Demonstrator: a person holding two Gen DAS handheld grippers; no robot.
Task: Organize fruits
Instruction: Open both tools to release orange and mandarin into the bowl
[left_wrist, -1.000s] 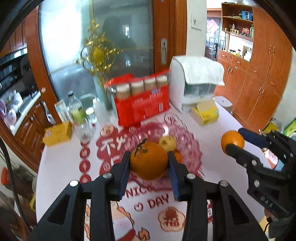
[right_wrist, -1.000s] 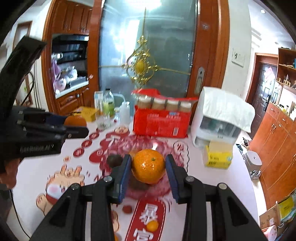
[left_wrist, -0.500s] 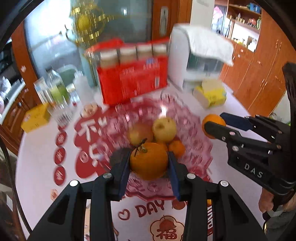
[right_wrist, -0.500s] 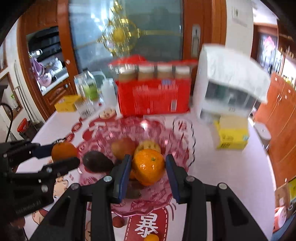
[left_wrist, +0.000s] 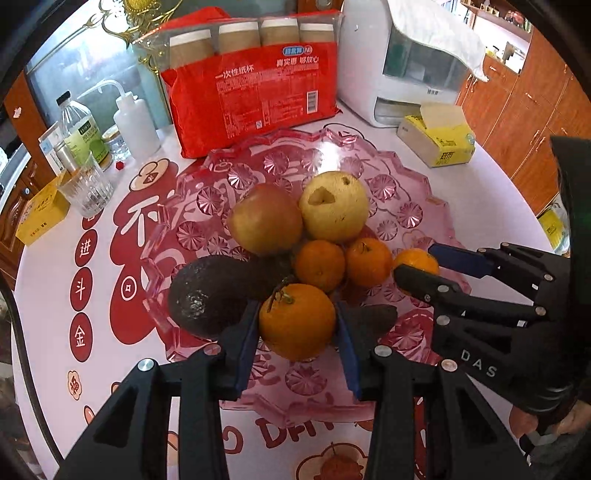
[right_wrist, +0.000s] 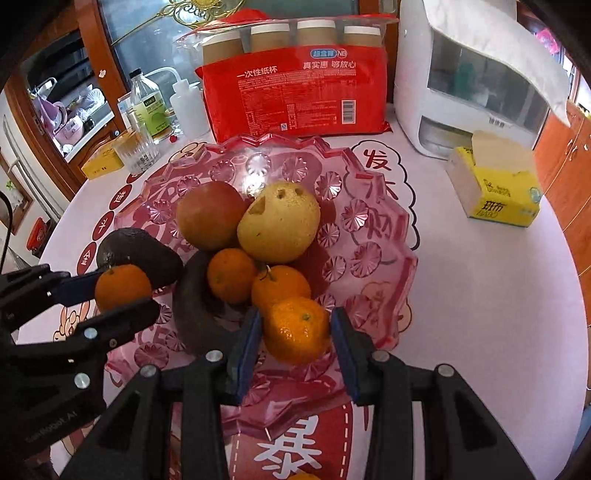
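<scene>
A pink glass fruit bowl (left_wrist: 402, 173) (right_wrist: 369, 173) holds an apple (left_wrist: 264, 219), a pear (left_wrist: 334, 206), two avocados (left_wrist: 210, 291) and two small oranges (left_wrist: 319, 264). My left gripper (left_wrist: 297, 330) is shut on a stemmed orange (left_wrist: 297, 321) low over the bowl's near side; it also shows in the right wrist view (right_wrist: 123, 286). My right gripper (right_wrist: 295, 330) is shut on another orange (right_wrist: 297, 325) over the bowl's near right part; it shows in the left wrist view (left_wrist: 415, 260).
Behind the bowl stand a red pack of paper cups (left_wrist: 255, 92), a white appliance (left_wrist: 413, 62), a yellow tissue box (left_wrist: 439, 142), bottles (left_wrist: 135, 122) and a glass (left_wrist: 86, 188). The table has a red-printed white cloth (left_wrist: 48, 295).
Both grippers have come down and forward with their oranges, from well above the table to just over the bowl's fruit. The two grippers have drawn closer together.
</scene>
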